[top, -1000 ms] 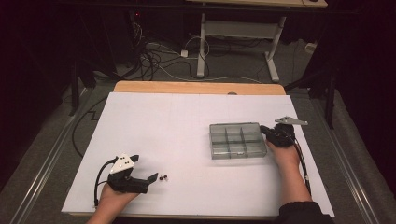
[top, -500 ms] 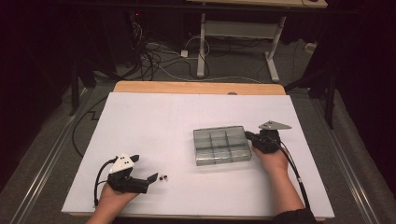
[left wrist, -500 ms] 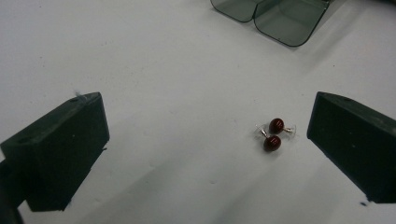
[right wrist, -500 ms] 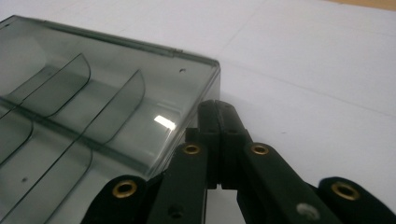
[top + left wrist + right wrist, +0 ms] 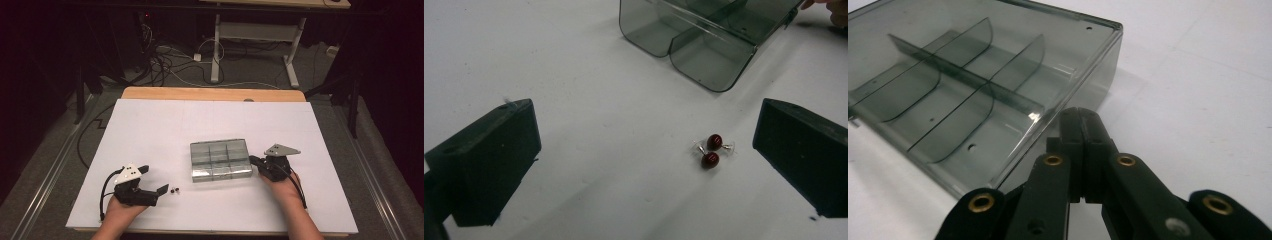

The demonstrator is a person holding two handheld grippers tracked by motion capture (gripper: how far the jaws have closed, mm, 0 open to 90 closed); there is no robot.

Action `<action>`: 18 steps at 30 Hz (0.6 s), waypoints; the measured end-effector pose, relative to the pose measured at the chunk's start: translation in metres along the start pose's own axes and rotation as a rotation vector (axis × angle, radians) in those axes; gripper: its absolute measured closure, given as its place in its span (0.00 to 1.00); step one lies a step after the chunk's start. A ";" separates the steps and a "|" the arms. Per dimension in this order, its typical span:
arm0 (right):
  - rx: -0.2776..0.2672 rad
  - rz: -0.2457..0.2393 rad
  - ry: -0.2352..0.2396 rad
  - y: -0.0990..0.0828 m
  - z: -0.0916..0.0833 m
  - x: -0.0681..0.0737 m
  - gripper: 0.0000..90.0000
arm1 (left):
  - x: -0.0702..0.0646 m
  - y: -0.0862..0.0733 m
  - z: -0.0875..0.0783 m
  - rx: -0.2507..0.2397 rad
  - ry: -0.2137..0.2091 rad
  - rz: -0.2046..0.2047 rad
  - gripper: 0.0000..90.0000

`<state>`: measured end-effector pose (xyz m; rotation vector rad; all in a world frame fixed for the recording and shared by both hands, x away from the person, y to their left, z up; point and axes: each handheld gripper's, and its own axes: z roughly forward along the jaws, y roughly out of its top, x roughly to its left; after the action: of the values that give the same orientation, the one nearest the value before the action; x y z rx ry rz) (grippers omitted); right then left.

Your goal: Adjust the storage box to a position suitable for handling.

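A smoky clear box (image 5: 220,159) with several compartments lies open and empty on the white table, right of centre. My right gripper (image 5: 254,161) is shut, and its tips rest against the box's right wall. In the right gripper view the closed jaws (image 5: 1082,117) meet the near wall of the box (image 5: 963,90). My left gripper (image 5: 154,180) lies open at the front left. Two small red stud earrings (image 5: 174,190) lie just right of it. In the left gripper view the earrings (image 5: 711,150) sit on the table between my wide-open jaws (image 5: 646,115), nearer the right one, with the box (image 5: 704,35) beyond.
The white table sheet (image 5: 150,130) has bare room at the left and the back. A wooden edge (image 5: 210,93) runs along its far side. Cables (image 5: 170,65) and a desk frame (image 5: 260,35) stand on the floor beyond.
My right gripper has moved left across the table, and the box has slid left with it toward the centre. The left gripper and the earrings have stayed where they were.
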<state>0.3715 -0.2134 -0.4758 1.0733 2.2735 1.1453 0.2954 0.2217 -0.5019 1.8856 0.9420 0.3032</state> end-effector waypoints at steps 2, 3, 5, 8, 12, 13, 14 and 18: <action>-0.004 -0.009 0.011 -0.001 -0.001 0.006 1.00 | 0.001 0.001 -0.001 -0.011 -0.014 -0.023 0.00; -0.006 -0.011 0.013 -0.002 -0.002 0.010 1.00 | 0.001 0.002 -0.001 -0.019 -0.016 -0.028 0.00; -0.006 -0.021 0.020 -0.005 -0.004 0.015 1.00 | 0.002 0.002 -0.001 -0.021 -0.007 -0.025 0.00; -0.003 -0.027 0.036 -0.009 -0.006 0.022 1.00 | 0.001 0.002 -0.001 -0.023 -0.008 -0.023 0.00; -0.013 -0.032 0.053 -0.012 -0.007 0.028 1.00 | 0.002 0.002 -0.003 -0.033 -0.013 -0.033 0.01; -0.015 -0.033 0.057 -0.012 -0.007 0.030 1.00 | 0.003 0.002 -0.002 -0.031 -0.011 -0.033 0.01; -0.018 -0.040 0.064 -0.012 -0.007 0.032 1.00 | 0.003 0.002 -0.001 -0.026 -0.008 -0.029 0.01; -0.021 -0.055 0.091 -0.014 -0.005 0.041 1.00 | 0.002 0.002 0.001 -0.019 0.000 -0.012 0.01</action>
<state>0.3356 -0.1898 -0.4838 0.9627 2.3397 1.2158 0.2982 0.2224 -0.5007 1.8621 0.9472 0.3032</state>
